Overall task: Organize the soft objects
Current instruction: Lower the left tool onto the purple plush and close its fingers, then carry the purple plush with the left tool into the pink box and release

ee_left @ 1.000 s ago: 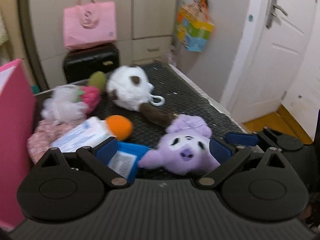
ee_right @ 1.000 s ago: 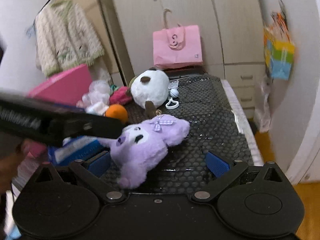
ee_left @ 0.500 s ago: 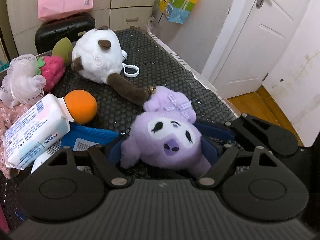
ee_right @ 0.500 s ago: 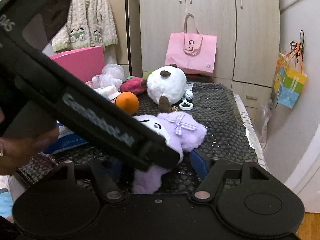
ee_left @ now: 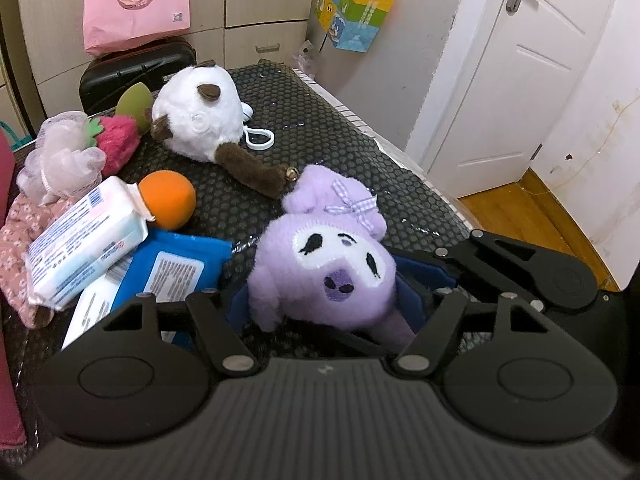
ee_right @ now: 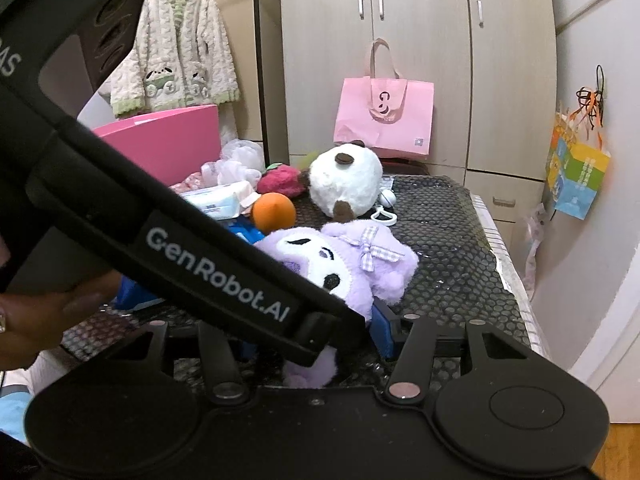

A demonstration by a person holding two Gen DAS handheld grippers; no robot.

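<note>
Currently the worktop [ee_left: 328,128], covered in a black honeycomb mat, ends in a striped edge that runs in the left wrist view from 12 o'clock down to 3 o'clock. Beyond it lie a wooden floor [ee_left: 520,216] and a white door [ee_left: 520,80].

Open mat lies from 12 to 3 o'clock of the purple plush [ee_left: 320,264]. The sector from 9 to 11 o'clock is crowded:
- a blue packet [ee_left: 176,268]
- a tissue pack [ee_left: 84,240]
- an orange ball [ee_left: 170,204]
- a white-and-brown plush [ee_left: 196,120]

In the right wrist view a pink box [ee_right: 168,144] stands at the far left side.

The purple plush lies on the mat near its front edge, face up, bow toward 1 o'clock.

Left tool [ee_left: 322,304]: the jaws have just been closing, with the plush head between them. Both blue pads press its sides.

Right tool [ee_right: 316,336]: the jaws have just been closing, with the lower body of the plush between them. The 3 o'clock pad touches the fabric. The other pad is largely hidden behind the left tool, so a full grip cannot be confirmed.
</note>
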